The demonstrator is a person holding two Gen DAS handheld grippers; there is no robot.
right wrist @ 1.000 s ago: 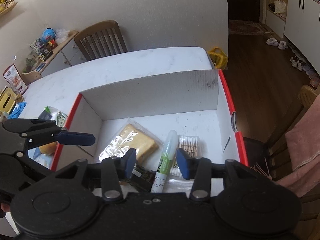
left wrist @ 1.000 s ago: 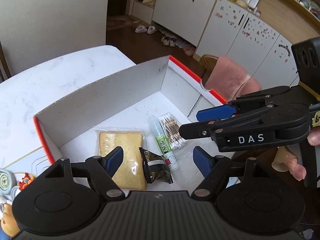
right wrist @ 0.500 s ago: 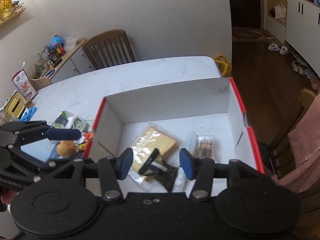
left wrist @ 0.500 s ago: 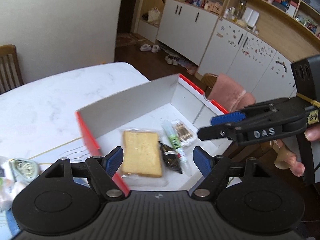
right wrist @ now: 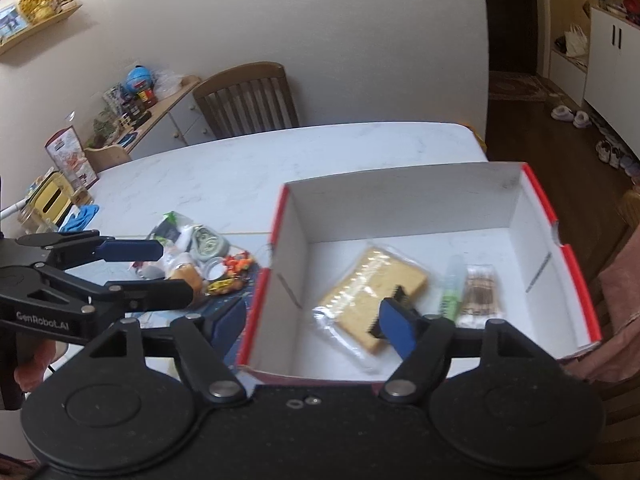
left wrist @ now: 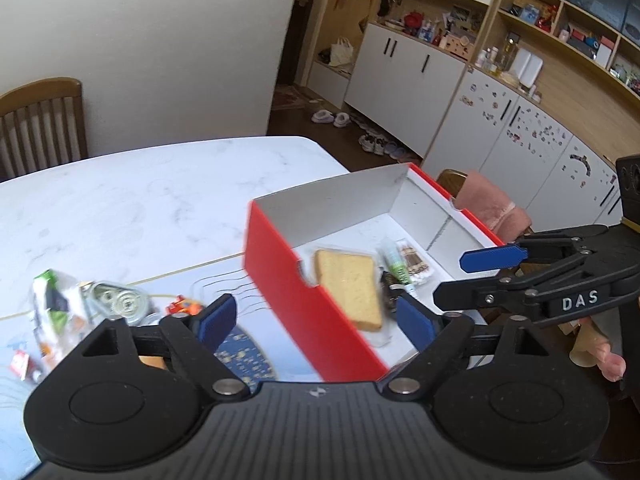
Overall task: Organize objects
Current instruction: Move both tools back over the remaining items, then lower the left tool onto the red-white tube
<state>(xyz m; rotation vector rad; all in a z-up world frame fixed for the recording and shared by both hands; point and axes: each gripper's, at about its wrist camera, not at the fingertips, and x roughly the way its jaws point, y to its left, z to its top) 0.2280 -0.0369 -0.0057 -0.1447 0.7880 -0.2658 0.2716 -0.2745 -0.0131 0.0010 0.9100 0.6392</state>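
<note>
White marble-look table [right wrist: 304,160] fills the middle of a lived-in room, with a wooden chair [right wrist: 244,96] against the wall and cupboards beyond; on it, toward the near edge, stands a red box [right wrist: 400,196] with white inner walls.

Right gripper [right wrist: 316,326] hangs above the box's near left corner, its jaws opening and already wide, with nothing pinched between them; just past its right pad lies a small dark packet [right wrist: 394,308], resting partly on a wrapped slice of cake [right wrist: 372,284]. Left gripper [left wrist: 316,322] straddles the box's red side wall from above, its jaws opening too and empty, pointed toward the clutter on the table.

Inside the box, four things lie on the floor: the cake, the dark packet, a green tube [right wrist: 450,284] and a pack of cotton swabs [right wrist: 478,290], the last two side by side near the right wall; so a fair part of the sorting looks done.

Outside, to the left of the box, a loose pile [right wrist: 196,256] waits on a blue mat [left wrist: 240,354]: a round tin, a green and white packet, small orange bits and what may be a bun; blur makes some of it hard to name. By my reading, those are what is left, and the left gripper is best placed to fetch the next one.
</note>
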